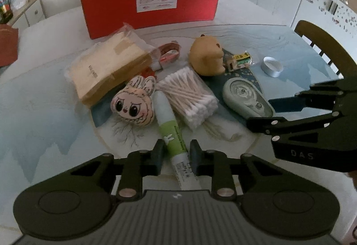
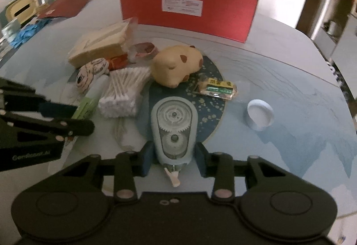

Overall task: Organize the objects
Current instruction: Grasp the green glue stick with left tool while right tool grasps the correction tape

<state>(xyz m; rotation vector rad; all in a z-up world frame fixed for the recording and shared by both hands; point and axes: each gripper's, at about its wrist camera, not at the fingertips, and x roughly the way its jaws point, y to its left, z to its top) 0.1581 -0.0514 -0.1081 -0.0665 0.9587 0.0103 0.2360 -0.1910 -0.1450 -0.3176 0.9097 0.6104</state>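
A green and white tube (image 1: 176,149) lies on the table between the pads of my left gripper (image 1: 177,153), which press on both its sides. My right gripper (image 2: 174,159) is shut on the narrow end of a pale blue correction-tape dispenser (image 2: 173,124), whose nozzle points back at the camera. Each gripper also shows at the edge of the other wrist view. A red open box (image 1: 151,6) stands at the back of the table.
A pack of cotton swabs (image 1: 189,95), a plush face (image 1: 133,104), a tan capybara toy (image 1: 207,57), a snack packet (image 1: 241,60), a wrapped brown paper pack (image 1: 109,68) and a white cap (image 1: 272,66) crowd the middle. A chair back (image 1: 323,44) stands at the right.
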